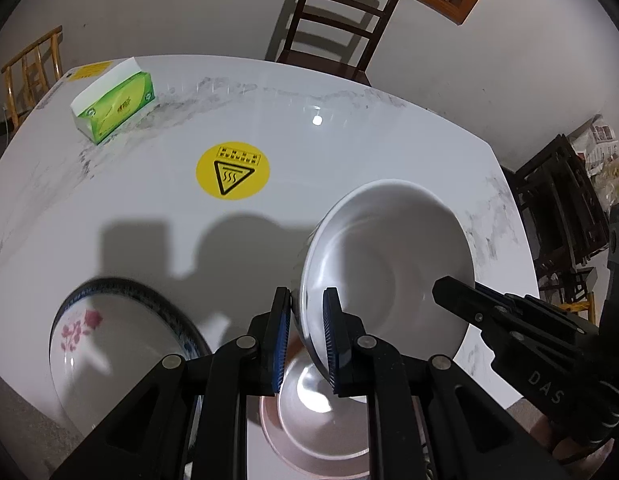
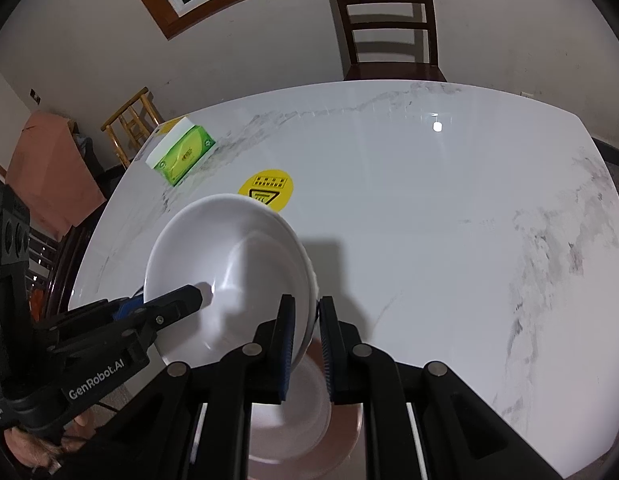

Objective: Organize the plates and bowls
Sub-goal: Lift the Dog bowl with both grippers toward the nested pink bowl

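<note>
Both grippers clamp opposite rims of the white bowl point(image 1: 385, 264), left gripper point(image 1: 305, 336) at lower centre, right gripper point(image 2: 305, 340) likewise, carrying it tilted just above the pink plate point(image 1: 309, 432) below.

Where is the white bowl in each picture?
Left wrist view: the white bowl is right of centre, its rim pinched by the left hand-held gripper.
Right wrist view: the white bowl is left of centre.
Shared landmark: the yellow warning sticker on the table, behind the bowl.
</note>
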Action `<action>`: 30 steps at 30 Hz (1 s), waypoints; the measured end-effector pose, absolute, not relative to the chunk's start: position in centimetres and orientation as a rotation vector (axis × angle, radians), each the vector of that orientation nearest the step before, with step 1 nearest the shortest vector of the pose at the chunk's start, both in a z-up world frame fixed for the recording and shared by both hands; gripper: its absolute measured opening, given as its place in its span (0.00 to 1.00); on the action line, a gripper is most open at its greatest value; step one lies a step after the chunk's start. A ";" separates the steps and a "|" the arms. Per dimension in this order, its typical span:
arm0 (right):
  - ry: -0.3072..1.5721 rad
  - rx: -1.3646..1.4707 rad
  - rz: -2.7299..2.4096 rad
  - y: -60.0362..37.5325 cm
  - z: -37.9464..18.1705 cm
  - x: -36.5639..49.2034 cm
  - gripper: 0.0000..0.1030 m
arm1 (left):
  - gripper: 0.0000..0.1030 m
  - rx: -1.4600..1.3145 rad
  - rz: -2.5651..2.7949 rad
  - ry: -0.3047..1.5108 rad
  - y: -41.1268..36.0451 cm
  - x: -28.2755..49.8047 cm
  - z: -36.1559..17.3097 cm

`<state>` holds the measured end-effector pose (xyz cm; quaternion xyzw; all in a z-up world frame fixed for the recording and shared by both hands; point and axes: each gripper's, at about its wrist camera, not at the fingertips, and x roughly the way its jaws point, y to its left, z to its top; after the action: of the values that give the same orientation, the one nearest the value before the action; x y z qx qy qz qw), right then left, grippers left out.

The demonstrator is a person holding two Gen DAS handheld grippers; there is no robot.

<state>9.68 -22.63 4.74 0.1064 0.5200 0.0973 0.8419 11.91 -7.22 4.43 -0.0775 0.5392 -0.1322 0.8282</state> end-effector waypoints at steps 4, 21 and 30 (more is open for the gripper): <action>1.103 0.223 0.208 -22.4 4.7 8.2 0.13 | 0.13 -0.165 -0.290 1.150 -6.9 10.5 4.4; 1.145 0.245 0.201 -22.2 2.6 3.2 0.13 | 0.13 -0.167 -0.306 1.193 -6.7 6.6 3.0; 1.169 0.259 0.201 -22.2 1.5 2.5 0.13 | 0.13 -0.164 -0.300 1.223 -6.8 5.9 1.8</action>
<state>2.55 -22.19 1.51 0.1215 0.5492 0.0944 0.8214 5.89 -6.76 1.78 -0.0768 0.5714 -0.1401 0.8050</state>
